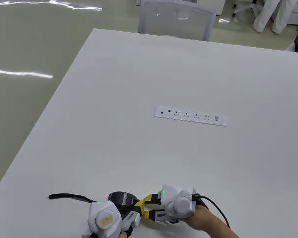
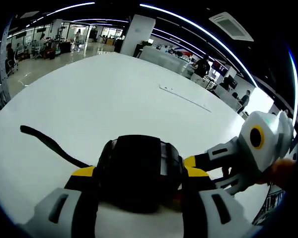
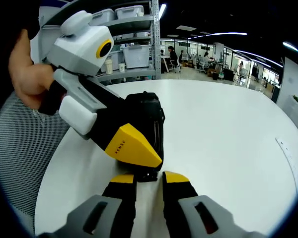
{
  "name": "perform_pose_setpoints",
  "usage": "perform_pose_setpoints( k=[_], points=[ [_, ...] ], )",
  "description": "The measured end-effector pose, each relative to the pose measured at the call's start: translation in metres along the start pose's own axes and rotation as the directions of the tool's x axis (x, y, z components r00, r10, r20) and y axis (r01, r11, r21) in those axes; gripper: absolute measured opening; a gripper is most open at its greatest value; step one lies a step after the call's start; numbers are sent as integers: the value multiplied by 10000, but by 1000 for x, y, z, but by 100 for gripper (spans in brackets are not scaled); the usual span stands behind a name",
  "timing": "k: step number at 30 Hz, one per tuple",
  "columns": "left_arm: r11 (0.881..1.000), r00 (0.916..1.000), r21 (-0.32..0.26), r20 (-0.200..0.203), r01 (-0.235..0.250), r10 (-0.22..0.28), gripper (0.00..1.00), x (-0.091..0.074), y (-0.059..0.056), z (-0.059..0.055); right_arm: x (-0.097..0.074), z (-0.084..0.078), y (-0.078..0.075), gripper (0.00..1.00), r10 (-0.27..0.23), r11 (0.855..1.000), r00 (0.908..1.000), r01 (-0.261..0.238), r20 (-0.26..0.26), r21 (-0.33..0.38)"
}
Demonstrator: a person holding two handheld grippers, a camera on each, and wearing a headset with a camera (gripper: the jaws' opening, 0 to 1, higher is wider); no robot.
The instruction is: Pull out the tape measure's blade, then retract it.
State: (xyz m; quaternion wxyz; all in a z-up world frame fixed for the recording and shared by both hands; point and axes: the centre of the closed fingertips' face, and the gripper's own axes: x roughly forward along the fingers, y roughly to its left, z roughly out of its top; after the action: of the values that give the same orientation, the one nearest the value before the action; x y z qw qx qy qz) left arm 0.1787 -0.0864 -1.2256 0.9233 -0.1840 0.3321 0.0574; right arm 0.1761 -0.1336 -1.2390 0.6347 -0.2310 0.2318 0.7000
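At the near edge of the broad white table [image 1: 139, 99], the round black tape measure [image 2: 139, 153] sits down at the tabletop between the two grippers. The left gripper [image 2: 139, 173] has its yellow-tipped jaws clamped on the black housing, one tip on each side, as the left gripper view shows. A bare hand [image 3: 30, 74] grasps that gripper's handle in the right gripper view. A thin black wrist strap [image 1: 64, 197] runs from the tape measure out to the left in the head view and lies flat on the table.

The right gripper [image 3: 150, 181] faces the left one, its yellow tips low at the base of the housing, just under the left gripper's yellow jaw. Its jaws stand close together with a narrow slit of white table between them. A small dark piece sits at the far end of that slit, and I cannot tell whether the jaws pinch it or only stand beside it.

Farther up the table, well apart from the grippers, a long flat white power strip [image 1: 191, 115] lies crosswise. Beyond the table's far edge stands a pale grey chair back [image 1: 176, 20].
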Motion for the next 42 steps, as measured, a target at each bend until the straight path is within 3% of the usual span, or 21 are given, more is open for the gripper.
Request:
perform_pose_setpoints(
  k=[6,21,25,33,38,42],
  points=[
    [9967,9999,818,-143,21,-9,66,-3,-2,0,-7,-1,-4,24,-289,9995,9996,289,-1,139],
    [9832,9987,1750,-74,515,-510,69,-15,-10,12,-37,-6,-4,30,-1006,9936,9949,1006,-35,516],
    [9740,9982,2189,-61,589,-590,69,-19,-11,15,-49,-9,-5,34,-1306,9878,9914,1303,-19,853],
    [9642,9940,2416,-363,1091,-1034,71,-27,-11,16,-73,-9,-3,41,-1899,9706,9818,1863,91,1523],
    [9483,9889,2816,-641,1467,-1340,73,-32,-8,17,-85,-14,0,47,-2213,9566,9752,2185,-73,1930],
    [9251,9824,3311,-832,1857,-1674,74,-35,-6,20,-96,-17,2,50,-2528,9448,9674,2499,-136,2119]
  ],
)
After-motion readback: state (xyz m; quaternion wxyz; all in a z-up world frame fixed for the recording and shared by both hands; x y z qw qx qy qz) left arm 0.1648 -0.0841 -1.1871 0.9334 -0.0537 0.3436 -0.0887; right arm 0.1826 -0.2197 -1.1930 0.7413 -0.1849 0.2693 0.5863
